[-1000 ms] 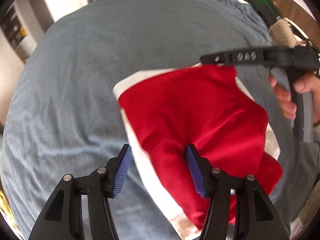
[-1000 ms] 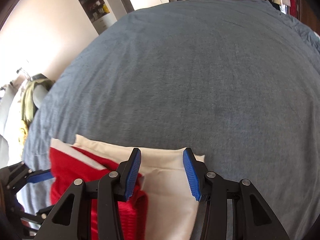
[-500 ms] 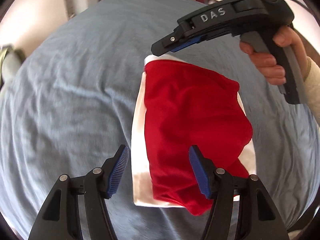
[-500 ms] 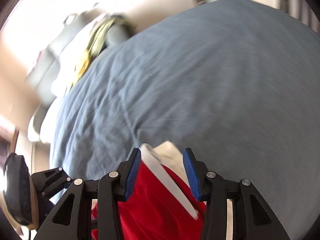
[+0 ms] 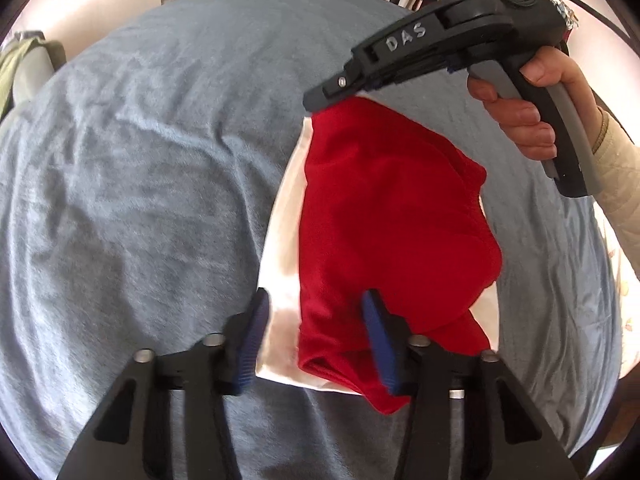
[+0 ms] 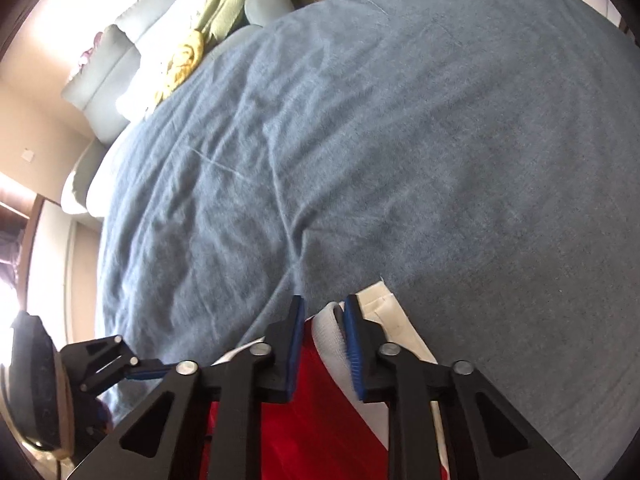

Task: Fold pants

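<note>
Red knit pants with broad white side panels (image 5: 384, 216) lie folded into a compact stack on a wrinkled blue-grey bedspread (image 5: 140, 184), toward its near right part as the left wrist camera sees it. The red layer sits on top, its lower edge bunched and overhanging the white cloth beneath.

At the stack's far corner, the right gripper (image 5: 320, 100), a black pistol-grip tool with "DAS" lettered on its side, has its tips at the cloth. The right wrist view shows its blue-padded fingers (image 6: 352, 344) drawn narrow, with a white edge of the pants between them; whether the pads actually press the cloth cannot be told. A bare right hand (image 5: 532, 108) in a cream quilted sleeve wraps the grey handle.

At the near edge of the stack, the left gripper (image 5: 316, 340) stands spread wide, one blue pad (image 5: 256, 336) beside the white panel and the other over the red fabric, neither visibly clamping it.

Beyond the bedspread's far left corner sit pale grey-green cushions (image 6: 116, 60) with an olive and yellow cloth (image 6: 224, 8) draped over them.
</note>
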The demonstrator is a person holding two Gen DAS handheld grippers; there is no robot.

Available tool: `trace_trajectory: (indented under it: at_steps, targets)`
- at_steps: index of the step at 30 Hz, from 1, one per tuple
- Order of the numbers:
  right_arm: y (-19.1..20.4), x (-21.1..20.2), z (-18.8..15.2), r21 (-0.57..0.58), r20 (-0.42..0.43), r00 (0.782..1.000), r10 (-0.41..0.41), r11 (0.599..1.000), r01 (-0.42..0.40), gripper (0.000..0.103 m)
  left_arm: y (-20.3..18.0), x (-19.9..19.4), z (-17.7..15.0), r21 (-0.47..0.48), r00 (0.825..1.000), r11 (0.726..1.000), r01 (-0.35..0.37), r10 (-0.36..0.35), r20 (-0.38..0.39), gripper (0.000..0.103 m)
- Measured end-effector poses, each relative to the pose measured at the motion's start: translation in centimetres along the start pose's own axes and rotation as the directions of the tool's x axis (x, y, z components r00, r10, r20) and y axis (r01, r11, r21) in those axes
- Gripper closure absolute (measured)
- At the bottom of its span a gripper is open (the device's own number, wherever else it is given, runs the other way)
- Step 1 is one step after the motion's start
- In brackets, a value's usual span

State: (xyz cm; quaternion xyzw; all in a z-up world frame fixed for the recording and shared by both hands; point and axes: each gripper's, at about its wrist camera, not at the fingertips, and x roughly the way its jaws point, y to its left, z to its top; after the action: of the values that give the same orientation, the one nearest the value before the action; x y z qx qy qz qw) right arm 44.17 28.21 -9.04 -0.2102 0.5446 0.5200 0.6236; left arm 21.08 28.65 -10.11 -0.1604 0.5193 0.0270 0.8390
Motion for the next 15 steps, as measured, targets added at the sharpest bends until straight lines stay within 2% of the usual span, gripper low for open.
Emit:
trace_trajectory:
  at_steps: [1, 3, 8, 15]
  targets:
    - [0.0, 0.0, -0.1, -0.003, 0.001, 1.0, 0.003, 1.0, -0.003, 0.088, -0.1, 0.2, -0.1, -0.003, 1.0, 1.0, 0.012, -0.012, -0.008, 0.07]
    - [0.0, -0.3, -0.3, 0.003, 0.018, 1.0, -0.016, 1.0, 0.016, 0.091, -0.2, 0.5, -0.4, -0.004, 1.0, 1.0, 0.021, -0.021, -0.022, 0.084]
    - [-0.3, -1.4, -0.8, 0.036, 0.1, 0.989, -0.112, 0.993, 0.109, 0.097, -0.8, 0.7, -1.2, 0.022, 1.0, 1.0, -0.011, 0.012, -0.022, 0.086]
    - [-0.8, -0.8, -0.8, 0.055, 0.104, 0.983, -0.154, 0.987, 0.149, 0.097, 0.1, 0.6, -2.0, 0.008, 0.999, 0.999, -0.037, 0.037, -0.037, 0.083]
